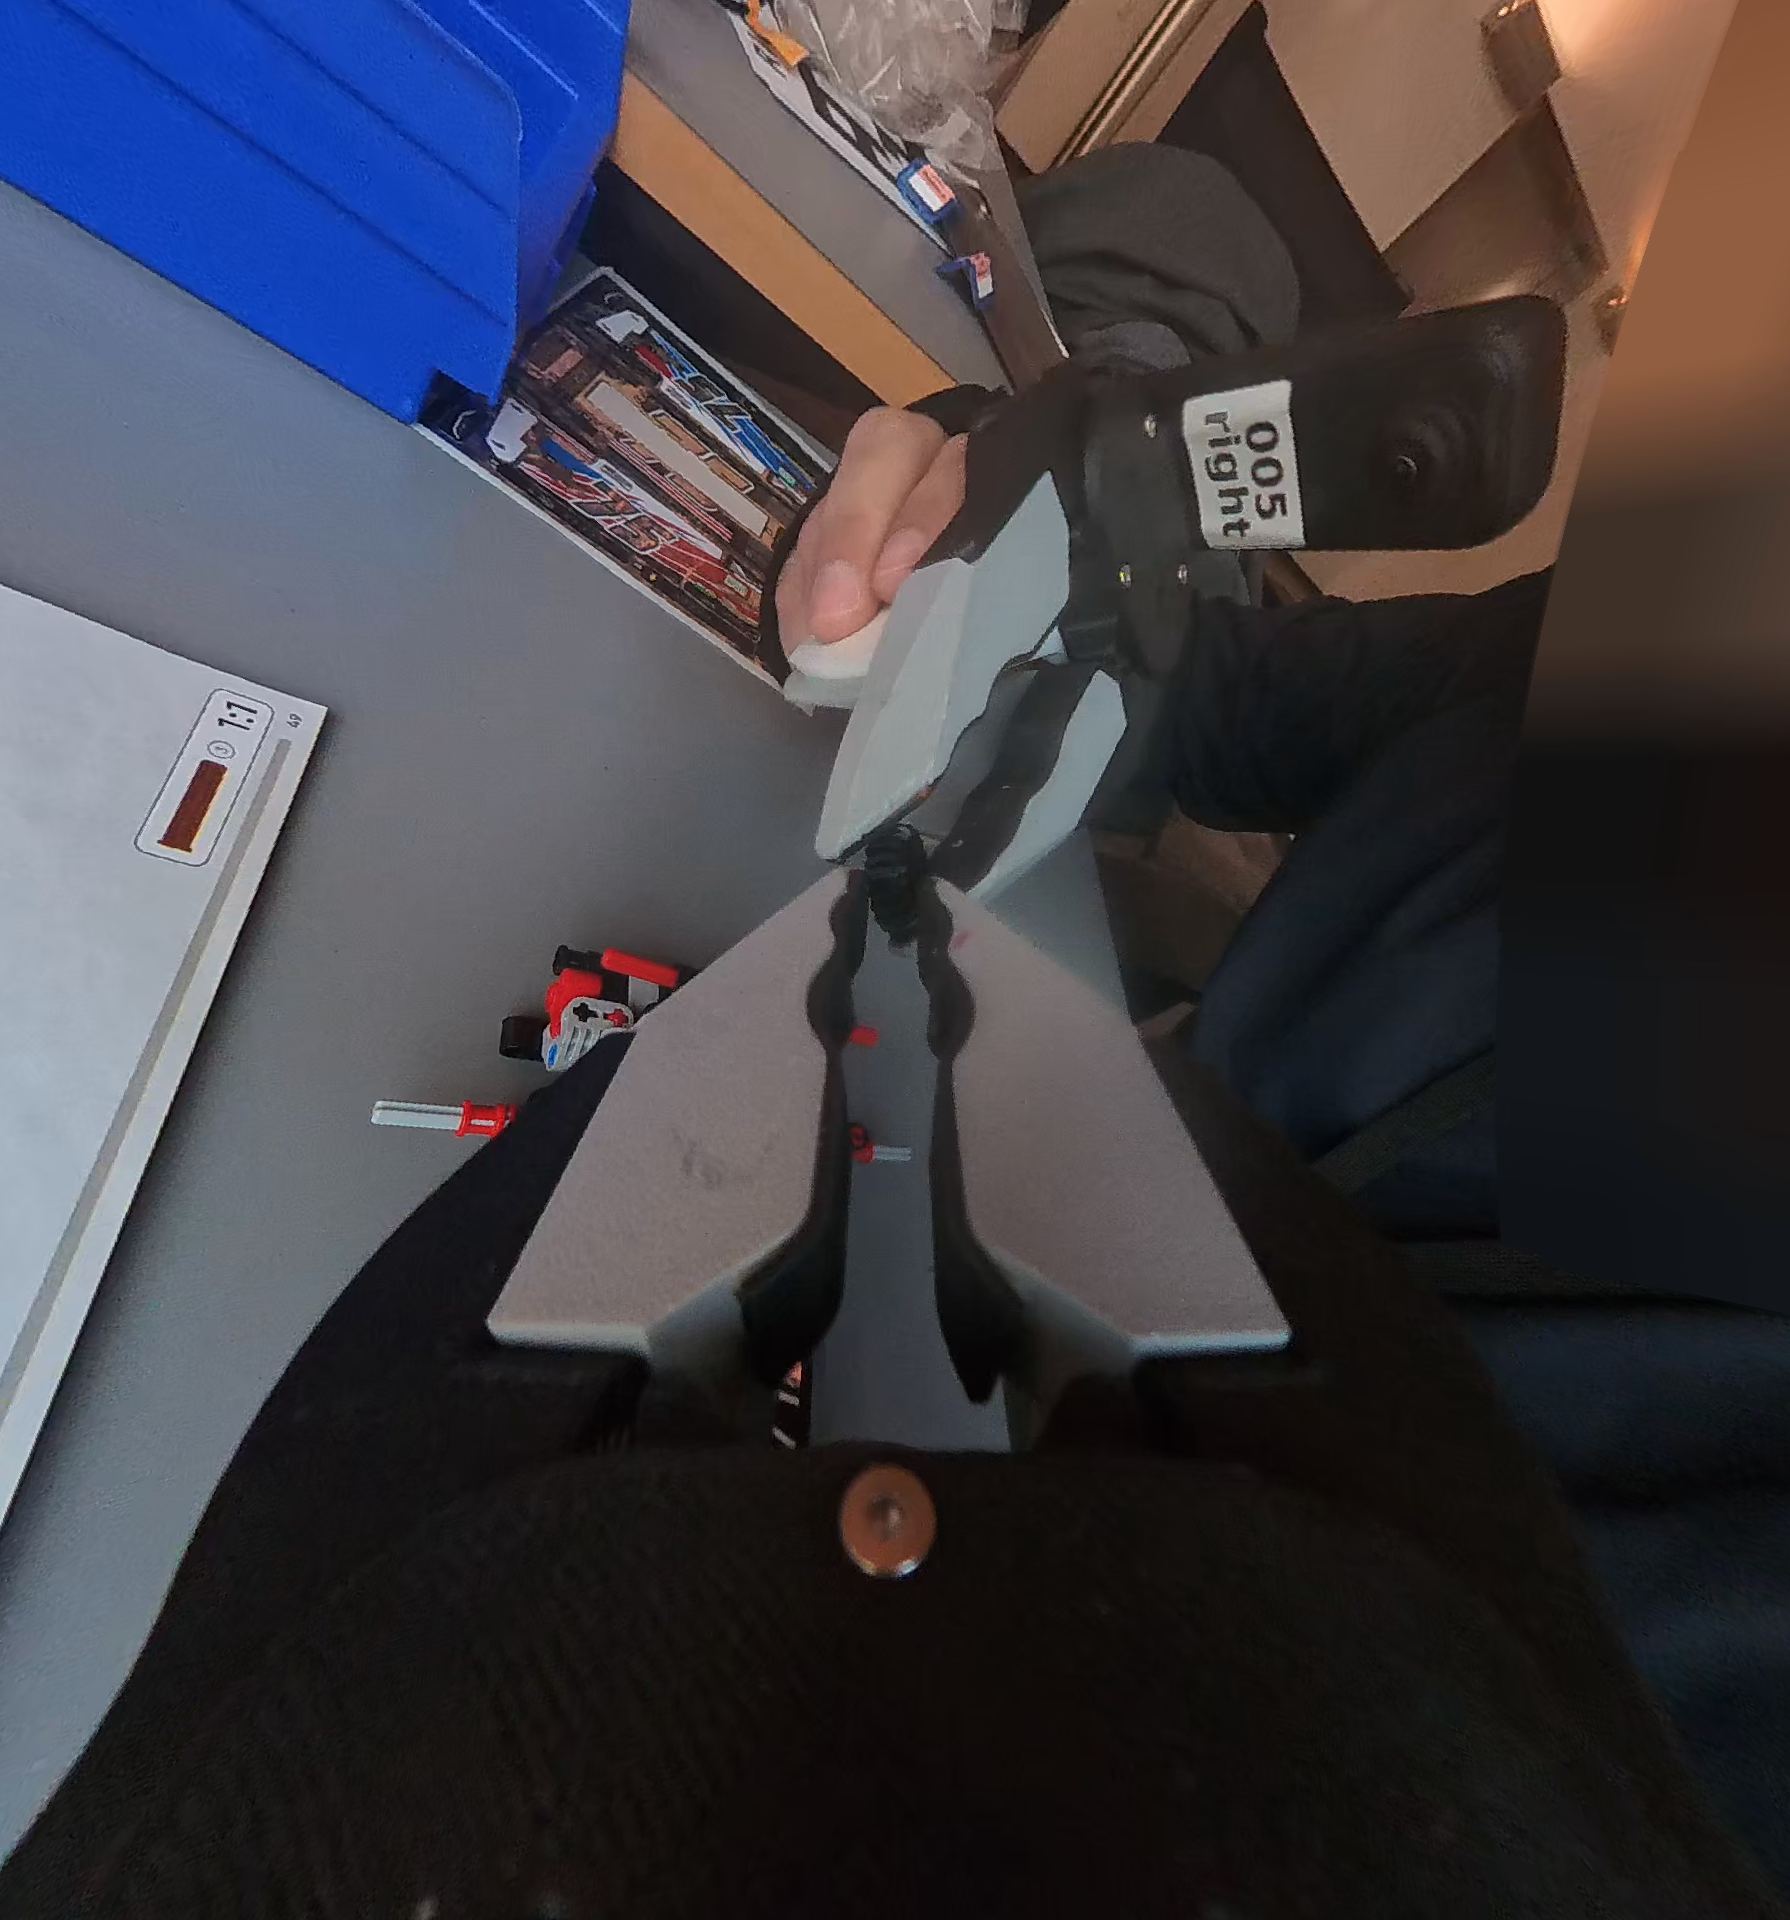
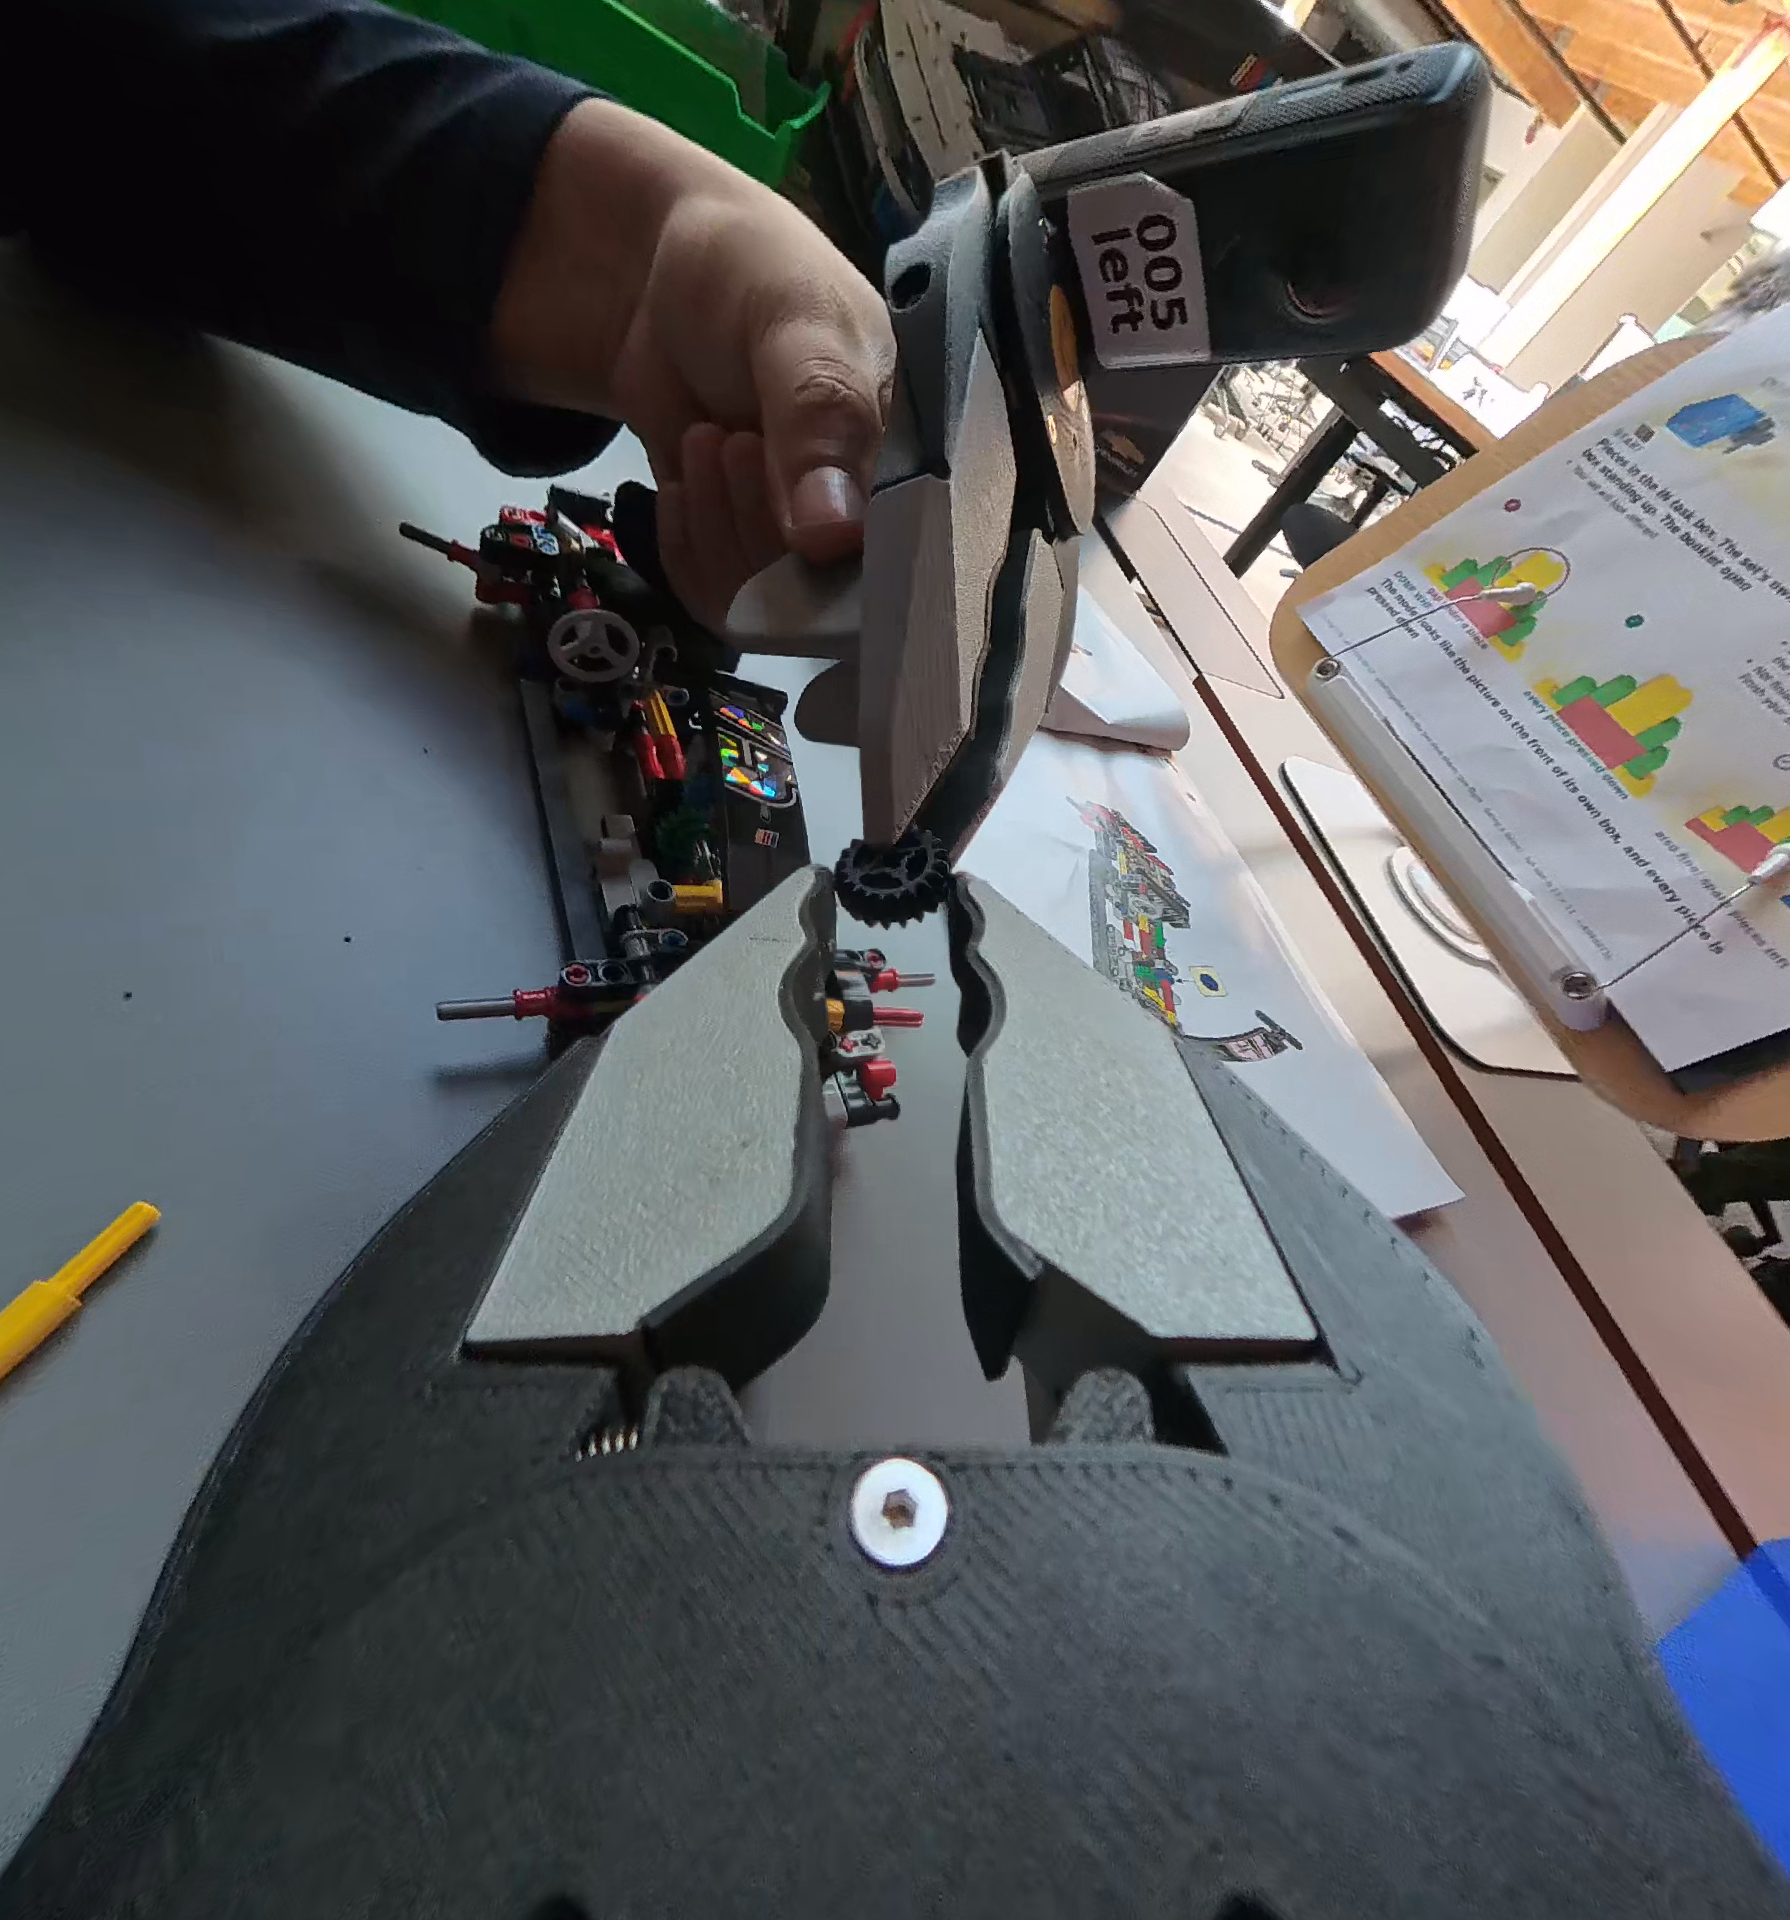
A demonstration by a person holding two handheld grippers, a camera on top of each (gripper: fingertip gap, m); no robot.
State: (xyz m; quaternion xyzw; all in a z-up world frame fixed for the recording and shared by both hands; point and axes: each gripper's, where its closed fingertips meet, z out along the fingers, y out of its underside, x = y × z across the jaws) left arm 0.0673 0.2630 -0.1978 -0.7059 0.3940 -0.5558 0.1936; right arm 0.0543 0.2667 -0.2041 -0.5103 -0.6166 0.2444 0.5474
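Observation:
A small black gear (image 2: 889, 883) hangs in the air between both grippers. My right gripper (image 2: 891, 885) is shut on it, with one fingertip pressed on each side of its toothed rim. My left gripper (image 2: 912, 831) comes down from above and pinches the gear's top across its flat faces. In the left wrist view the gear (image 1: 896, 883) shows edge-on between the left gripper's (image 1: 896, 891) black pads, which press on it. The right gripper (image 1: 886, 847) meets it there from above. A hand holds each gripper.
Loose red, black and grey parts (image 1: 590, 1008) and a grey axle with a red bush (image 1: 444, 1117) lie on the grey table. Around them are a tray of parts (image 2: 558, 790), an open booklet (image 2: 1130, 935), a sheet on a stand (image 2: 1649, 675), a blue bin (image 1: 247, 187) and a yellow-red stick (image 2: 29, 1309). My left and right fingertips are right by each other.

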